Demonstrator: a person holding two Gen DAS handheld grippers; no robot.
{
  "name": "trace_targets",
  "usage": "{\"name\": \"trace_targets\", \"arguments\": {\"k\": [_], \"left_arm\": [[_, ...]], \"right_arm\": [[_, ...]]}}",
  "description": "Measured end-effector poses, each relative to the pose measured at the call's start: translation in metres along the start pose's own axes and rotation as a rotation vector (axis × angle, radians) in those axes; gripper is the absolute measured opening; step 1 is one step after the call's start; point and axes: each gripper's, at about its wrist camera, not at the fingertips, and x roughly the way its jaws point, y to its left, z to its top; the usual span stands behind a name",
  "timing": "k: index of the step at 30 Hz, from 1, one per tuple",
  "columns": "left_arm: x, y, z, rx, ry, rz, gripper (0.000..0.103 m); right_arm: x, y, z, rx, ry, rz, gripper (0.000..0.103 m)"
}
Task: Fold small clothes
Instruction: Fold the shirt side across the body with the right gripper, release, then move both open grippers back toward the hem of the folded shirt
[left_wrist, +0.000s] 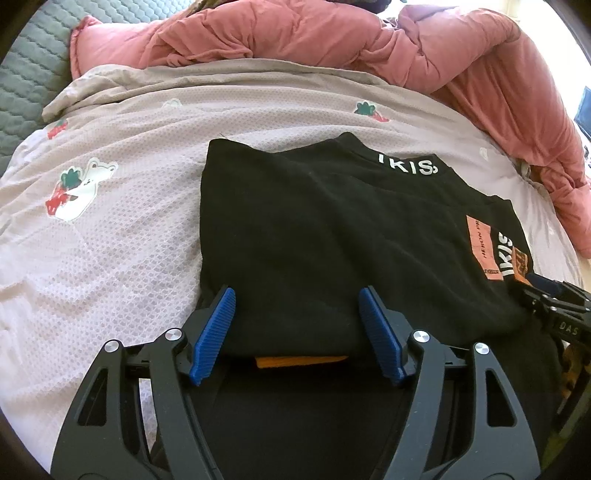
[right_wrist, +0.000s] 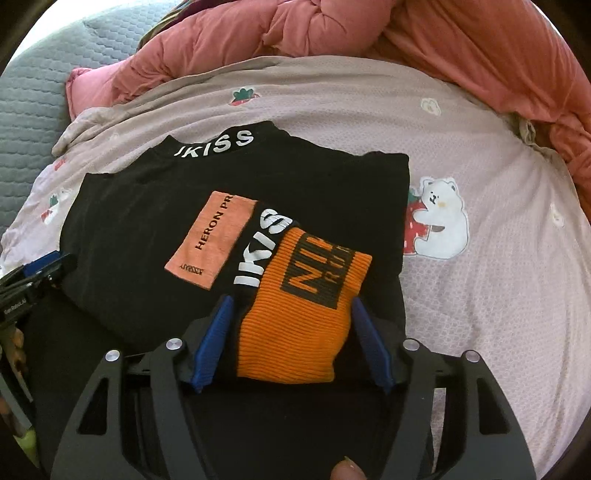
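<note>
I see a black sweater (right_wrist: 147, 229) folded into a rough rectangle, lying flat on the pale pink bedsheet (right_wrist: 480, 302) with the bear and strawberry prints. Its collar (right_wrist: 216, 146), lettered "JKISS" in white, sits at the far edge, towards the pink duvet (right_wrist: 295, 33). A salmon patch (right_wrist: 210, 236) reading "HERON PR" lies on the top layer. Just right of the patch, a sleeve is folded across the body, ending in a ribbed orange cuff (right_wrist: 306, 314) with black block letters, at the near edge of the sweater.

Home bedroom: bed with cartoon-bear sheet (right_wrist: 480, 147), rumpled pink duvet (left_wrist: 369, 37), grey quilted mattress pad (left_wrist: 29, 74).
</note>
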Motion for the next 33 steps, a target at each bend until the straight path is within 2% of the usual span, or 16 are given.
{"name": "trace_targets", "arguments": {"k": [14,25,30,33], "left_arm": [[-0.023,0.016,-0.009,-0.047,-0.011,-0.006,0.065],[-0.050,0.042,-0.019,-0.107,-0.034,0.027,0.065],[-0.060,0.045,-0.022,-0.112,-0.038,0.033,0.071],[-0.069,0.041,-0.023,-0.102,-0.055,0.036,0.079]], "right_arm": [[-0.020,-0.001,-0.005,-0.007,-0.048,-0.010,0.067],[-0.045,-0.008,-0.012,0.019,-0.090,0.012,0.084],[-0.057,-0.011,-0.015,0.027,-0.113,0.018,0.089],[-0.066,-0.015,-0.016,0.038,-0.135,0.023,0.092]]}}
